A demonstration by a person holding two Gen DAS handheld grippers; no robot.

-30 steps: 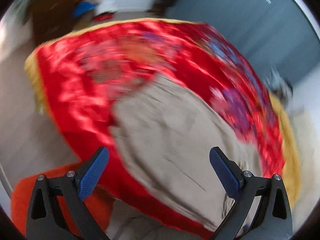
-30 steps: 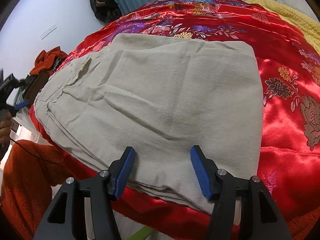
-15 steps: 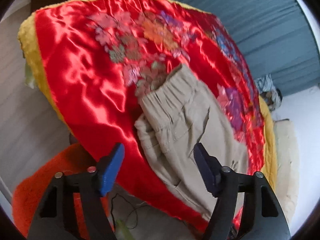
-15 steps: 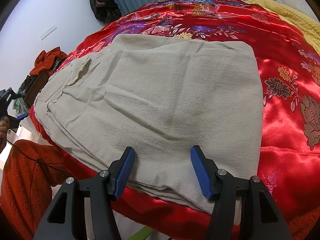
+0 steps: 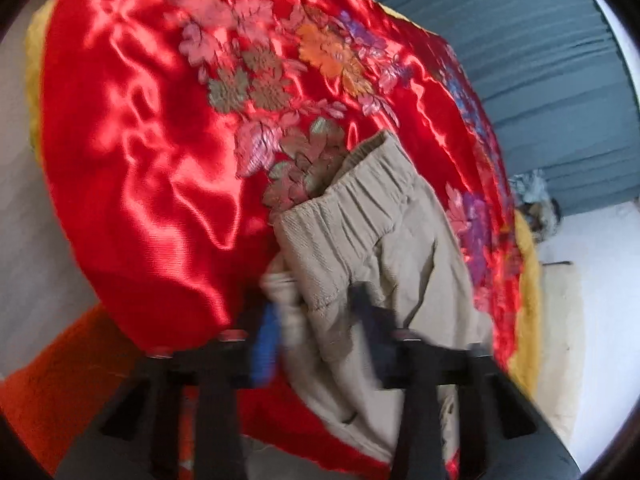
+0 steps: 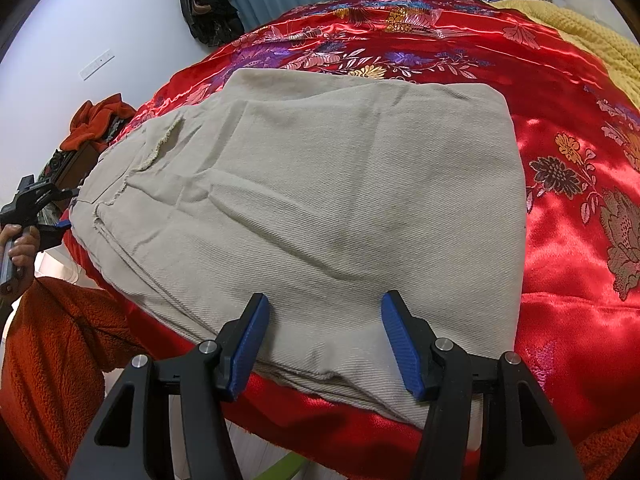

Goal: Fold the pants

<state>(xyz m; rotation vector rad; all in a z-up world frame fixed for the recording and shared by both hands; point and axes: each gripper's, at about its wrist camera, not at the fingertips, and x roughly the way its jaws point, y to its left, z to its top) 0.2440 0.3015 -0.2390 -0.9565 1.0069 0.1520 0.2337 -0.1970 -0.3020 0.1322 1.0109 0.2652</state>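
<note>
Now the red satin bedspread (image 6: 568, 320) fills both views, with the beige pants (image 6: 320, 208) folded across its middle. Lower centre, the left gripper (image 5: 316, 332), wide a second ago, has just been closing around their waistband corner; the right gripper (image 6: 320, 336) hangs open, unchanged.

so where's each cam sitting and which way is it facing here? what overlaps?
Left wrist: on the left hand-held gripper, looking down at the waistband corner of the pants on the red quilt; its jaws have just been closing, fabric between them; an orange sleeve shows at lower left.
Right wrist: on the right hand-held gripper, jaws open, hovering over the pants' near edge, looking across the bed; the person's left hand shows at the left edge.
Shared: pants, quilt, blue curtain.
</note>
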